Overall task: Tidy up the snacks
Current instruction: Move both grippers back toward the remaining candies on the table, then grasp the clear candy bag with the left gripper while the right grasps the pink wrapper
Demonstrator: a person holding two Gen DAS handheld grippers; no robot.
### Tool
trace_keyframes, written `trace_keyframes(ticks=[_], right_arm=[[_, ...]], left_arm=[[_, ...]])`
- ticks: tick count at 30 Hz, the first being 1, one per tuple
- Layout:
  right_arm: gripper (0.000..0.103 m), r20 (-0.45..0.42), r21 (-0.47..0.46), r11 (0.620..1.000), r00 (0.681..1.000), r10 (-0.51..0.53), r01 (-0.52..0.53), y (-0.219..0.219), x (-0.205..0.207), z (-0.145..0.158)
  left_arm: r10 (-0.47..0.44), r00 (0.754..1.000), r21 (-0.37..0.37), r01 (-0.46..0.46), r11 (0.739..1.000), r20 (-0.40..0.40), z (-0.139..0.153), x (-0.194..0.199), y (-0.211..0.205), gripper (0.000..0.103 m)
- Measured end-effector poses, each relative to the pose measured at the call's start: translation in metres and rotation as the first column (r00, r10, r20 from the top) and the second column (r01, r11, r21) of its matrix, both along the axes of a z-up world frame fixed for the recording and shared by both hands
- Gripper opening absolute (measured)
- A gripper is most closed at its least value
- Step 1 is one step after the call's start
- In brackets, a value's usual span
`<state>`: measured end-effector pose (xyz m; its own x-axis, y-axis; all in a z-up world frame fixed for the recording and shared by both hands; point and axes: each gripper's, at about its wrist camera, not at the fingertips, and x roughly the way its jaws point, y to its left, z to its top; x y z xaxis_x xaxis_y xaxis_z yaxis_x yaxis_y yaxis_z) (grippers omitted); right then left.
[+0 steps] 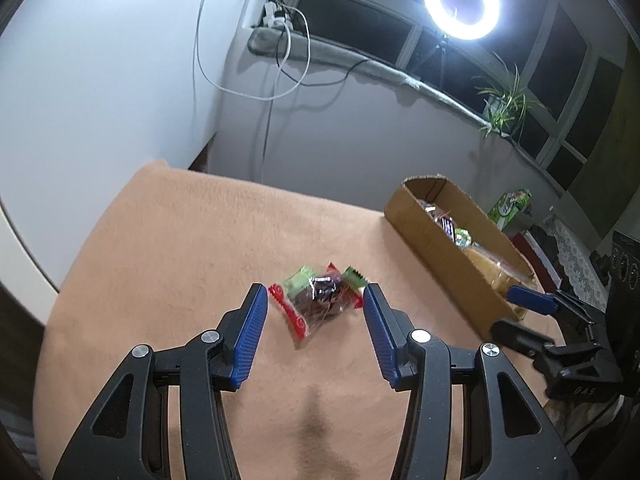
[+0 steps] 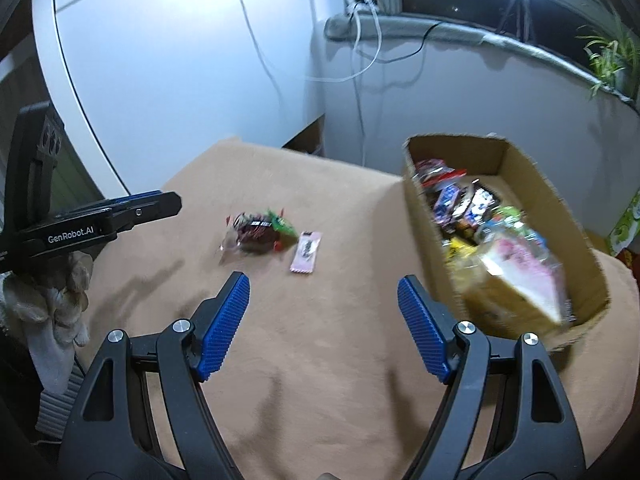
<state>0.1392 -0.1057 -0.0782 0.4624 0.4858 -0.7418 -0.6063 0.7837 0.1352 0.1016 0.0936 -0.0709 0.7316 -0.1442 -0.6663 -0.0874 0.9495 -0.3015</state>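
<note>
Left wrist view: left claw (image 1: pixel 314 298), jaws apart, flanks a heap of wrapped candies (image 1: pixel 318 300) at frame centre on the peach-covered desk (image 1: pixel 160 240). Cardboard box (image 1: pixel 452 256) of snacks lies at right; right claw (image 1: pixel 516 312) at right edge.

Right wrist view: right claw (image 2: pixel 324 300), jaws apart and empty. Pink sachet (image 2: pixel 306 257) just beside the candies, centre; box at right. "GenRobot.AI" marks the left claw, left edge.

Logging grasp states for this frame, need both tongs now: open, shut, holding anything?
Left tongs: open, empty, poised around the snack pile.
Right tongs: open, empty, beside the cardboard box.
</note>
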Motion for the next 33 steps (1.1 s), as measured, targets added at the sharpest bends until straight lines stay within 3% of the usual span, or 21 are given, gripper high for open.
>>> trace_keyframes(ticks=[12, 17, 21, 27, 33], right_arm=[[0.079, -0.079, -0.051, 0.999, 0.997, 0.006, -0.010, 0.035, 0.021, -0.042], [0.079, -0.094, -0.068, 0.998, 0.996, 0.005, -0.011, 0.048, 0.028, -0.055], [0.068, -0.109, -0.074, 0.997, 0.994, 0.000, -0.008, 0.054, 0.033, -0.061], [0.064, -0.110, -0.090, 0.996, 0.994, 0.005, -0.015, 0.059, 0.039, -0.067], [0.060, -0.114, -0.096, 0.995, 0.993, 0.010, -0.021, 0.066, 0.042, -0.070]], left_arm=[[-0.063, 0.996, 0.000, 0.063, 0.998, -0.070, -0.032, 0.017, -0.004, 0.054], [-0.094, 0.992, 0.045, 0.098, 0.994, -0.088, -0.038, 0.029, -0.009, 0.054], [-0.105, 0.991, 0.075, 0.111, 0.991, -0.082, -0.040, 0.038, -0.009, 0.054], [-0.158, 0.985, 0.137, 0.166, 0.977, -0.067, -0.043, 0.047, -0.017, 0.053], [-0.186, 0.979, 0.148, 0.196, 0.969, -0.078, -0.049, 0.060, -0.019, 0.053]])
